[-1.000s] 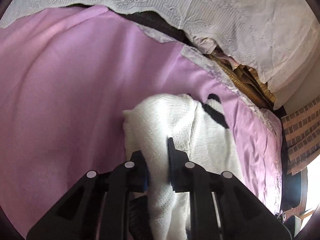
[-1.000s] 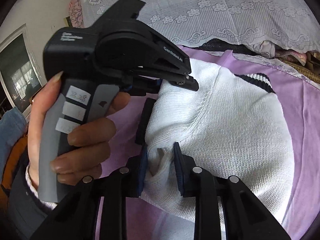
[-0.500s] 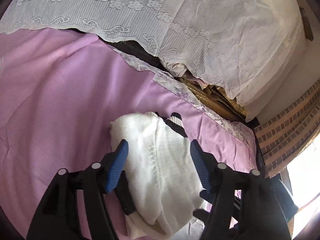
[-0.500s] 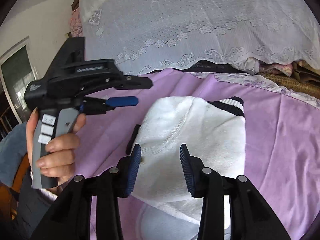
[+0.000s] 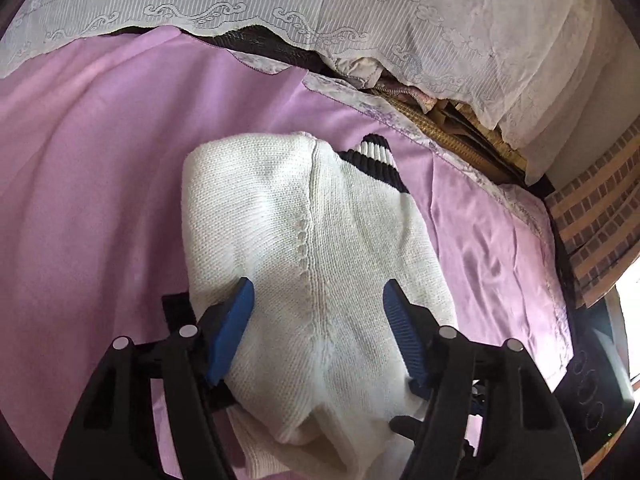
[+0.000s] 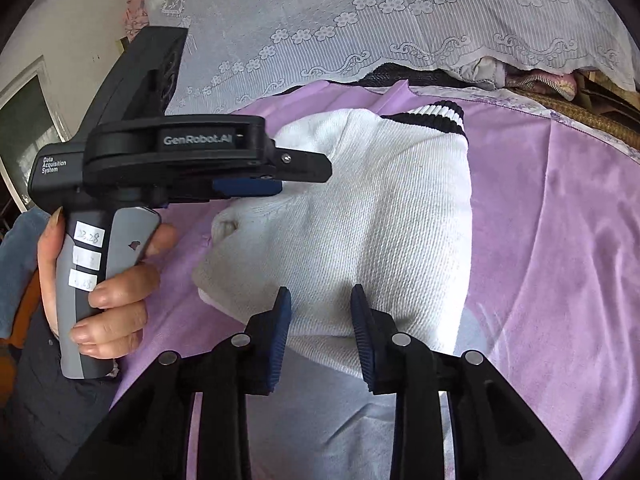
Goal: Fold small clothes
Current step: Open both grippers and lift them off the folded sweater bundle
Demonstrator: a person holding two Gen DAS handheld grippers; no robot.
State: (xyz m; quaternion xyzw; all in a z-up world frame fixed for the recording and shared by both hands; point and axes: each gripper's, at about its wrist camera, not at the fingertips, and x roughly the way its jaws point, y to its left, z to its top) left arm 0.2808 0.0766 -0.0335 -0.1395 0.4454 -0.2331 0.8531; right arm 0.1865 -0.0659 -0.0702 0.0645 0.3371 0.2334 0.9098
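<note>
A small white knit sweater (image 5: 304, 264) with a black-and-white striped cuff (image 5: 376, 160) lies folded on the purple bedsheet (image 5: 88, 184). My left gripper (image 5: 316, 300) is open, its blue pads spread over the sweater's near part. In the right wrist view the same sweater (image 6: 384, 216) lies ahead, striped cuff (image 6: 432, 118) at the far end. My right gripper (image 6: 320, 300) is open, held just over the sweater's near edge. The left gripper (image 6: 280, 176) shows there at the sweater's left side, held by a hand.
A white lace cover (image 5: 360, 20) hangs over piled bedding behind the sheet. A woven mat edge (image 5: 452, 136) and a brick-pattern wall (image 5: 600, 200) lie at the right. The person's hand (image 6: 108, 288) holds the left gripper's handle.
Both grippers were shut on the sweater a second ago and have let go of it. They have since moved closer over the folded sweater again.
</note>
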